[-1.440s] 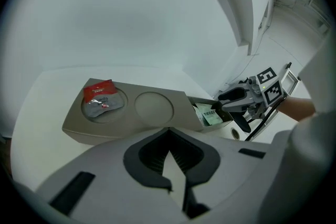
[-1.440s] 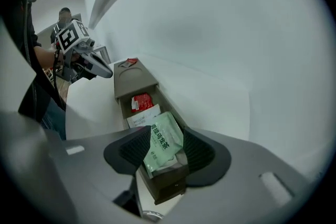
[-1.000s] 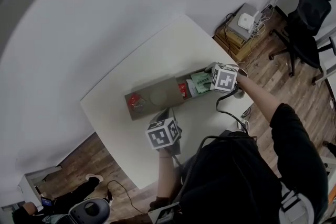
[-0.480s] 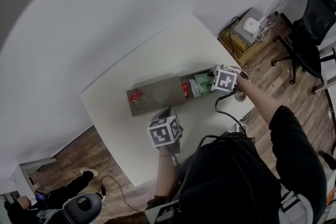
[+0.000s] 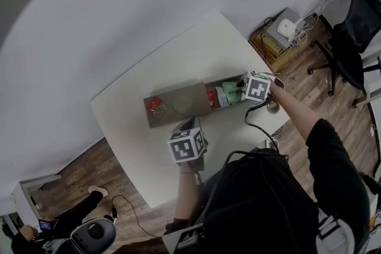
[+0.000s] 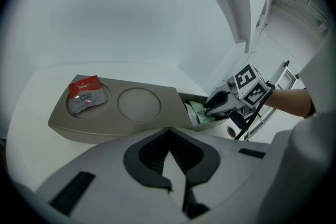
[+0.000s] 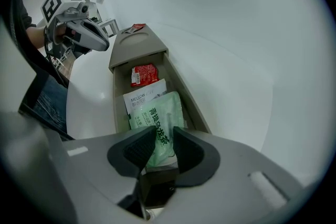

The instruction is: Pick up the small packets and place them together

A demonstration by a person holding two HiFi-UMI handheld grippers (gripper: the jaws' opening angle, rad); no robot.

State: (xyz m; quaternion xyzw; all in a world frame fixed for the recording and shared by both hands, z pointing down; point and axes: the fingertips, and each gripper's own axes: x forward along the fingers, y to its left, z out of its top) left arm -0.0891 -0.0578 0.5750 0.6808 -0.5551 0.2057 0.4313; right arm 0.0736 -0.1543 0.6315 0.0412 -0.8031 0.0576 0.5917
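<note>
Landmark: grey tray (image 5: 197, 96), long, lying on the white table (image 5: 196, 50); two round recesses at one end, an open trough at the other.
Right gripper (image 7: 164, 136): at the tray's trough end, nose down into the trough. Jaws part-way apart and closing, with the near end of the green packet between them and a gap still showing between the pads.
Left gripper (image 6: 168, 153): over the table just beside the tray's long side nearest the person, about level with the recesses, not touching the tray. Jaws brought together, nothing between them.
Green packet (image 7: 157, 113): in the trough at the tray's outer end, lying partly over the white packet.
White packet (image 7: 142, 98): in the trough, one step toward the tray's middle from the green packet, printed top edge showing.
Trough red packet (image 7: 143, 74): at the trough's inner end, just beside the white packet, next to the recessed half of the tray.
End red packet (image 6: 85, 93): in the round recess at the tray's far end from the trough, well apart from the other three.
Middle recess (image 6: 138, 105): between the end recess and the trough.
</note>
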